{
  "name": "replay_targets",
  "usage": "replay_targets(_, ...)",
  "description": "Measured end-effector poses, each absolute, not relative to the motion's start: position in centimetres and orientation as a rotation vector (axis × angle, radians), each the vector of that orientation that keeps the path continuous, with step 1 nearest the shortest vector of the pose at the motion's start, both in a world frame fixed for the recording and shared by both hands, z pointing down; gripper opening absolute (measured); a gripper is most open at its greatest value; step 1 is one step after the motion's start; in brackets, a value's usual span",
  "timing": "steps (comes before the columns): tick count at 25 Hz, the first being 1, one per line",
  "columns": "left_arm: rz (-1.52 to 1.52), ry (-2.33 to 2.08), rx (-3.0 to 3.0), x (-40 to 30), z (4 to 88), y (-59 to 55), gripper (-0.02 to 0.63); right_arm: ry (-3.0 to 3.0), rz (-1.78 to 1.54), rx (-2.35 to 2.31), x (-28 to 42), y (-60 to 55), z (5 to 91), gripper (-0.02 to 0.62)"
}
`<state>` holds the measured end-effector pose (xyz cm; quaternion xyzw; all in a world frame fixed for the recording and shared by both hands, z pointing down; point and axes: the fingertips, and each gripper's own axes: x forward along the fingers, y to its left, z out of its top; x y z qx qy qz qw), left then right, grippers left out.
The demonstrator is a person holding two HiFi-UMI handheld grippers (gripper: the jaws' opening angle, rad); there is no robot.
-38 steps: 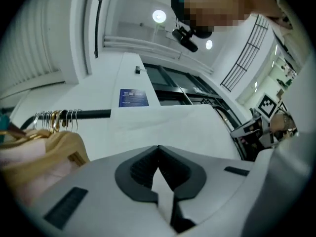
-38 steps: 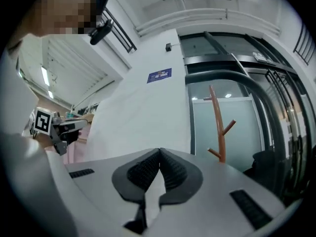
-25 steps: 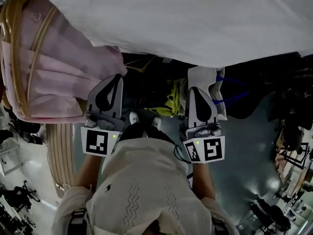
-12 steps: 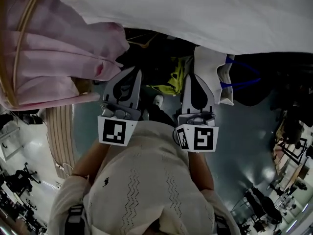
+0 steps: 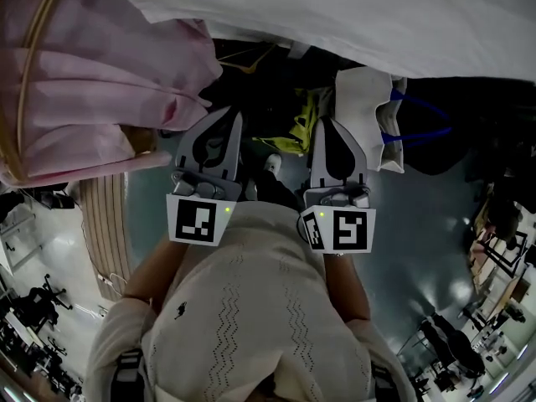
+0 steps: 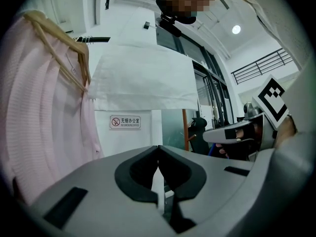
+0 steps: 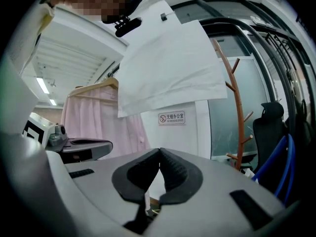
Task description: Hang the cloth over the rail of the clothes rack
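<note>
- Both tongs sit lower and farther from the cloth's bottom edge than a second ago, and they have drawn closer together in the head view.
- White cloth point(image 5: 352, 15) hangs spread wide and flat, above and ahead of both tongs and touching neither. The rail beneath it cannot be made out.
- Pink garment point(image 5: 92, 82) hangs on a wooden hanger point(image 5: 29, 65) just left of the cloth, its edge near the left tongs.
- Wooden coat stand point(image 7: 237, 112) rises to the right, behind the cloth's hanging corner.
- White bag point(image 5: 368, 115) with blue straps lies on the floor beyond the right tongs.
- Left tongs point(image 5: 231, 117) are closed tip to tip, with nothing between them.
- Right tongs point(image 5: 327, 124) are likewise closed and empty, level beside the left pair.
- No-smoking sign point(image 7: 172, 118) is fixed to the wall below the cloth.
</note>
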<state>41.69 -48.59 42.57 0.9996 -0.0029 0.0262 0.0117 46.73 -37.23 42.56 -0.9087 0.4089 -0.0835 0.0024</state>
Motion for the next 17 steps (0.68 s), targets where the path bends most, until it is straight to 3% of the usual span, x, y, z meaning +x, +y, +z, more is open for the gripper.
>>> replay_targets(17, 0.104, -0.081, 3.132, 41.08, 42.81, -49.35, 0.012, 1.285, -0.294, -2.834, 46.66, -37.15, 43.17, 0.018)
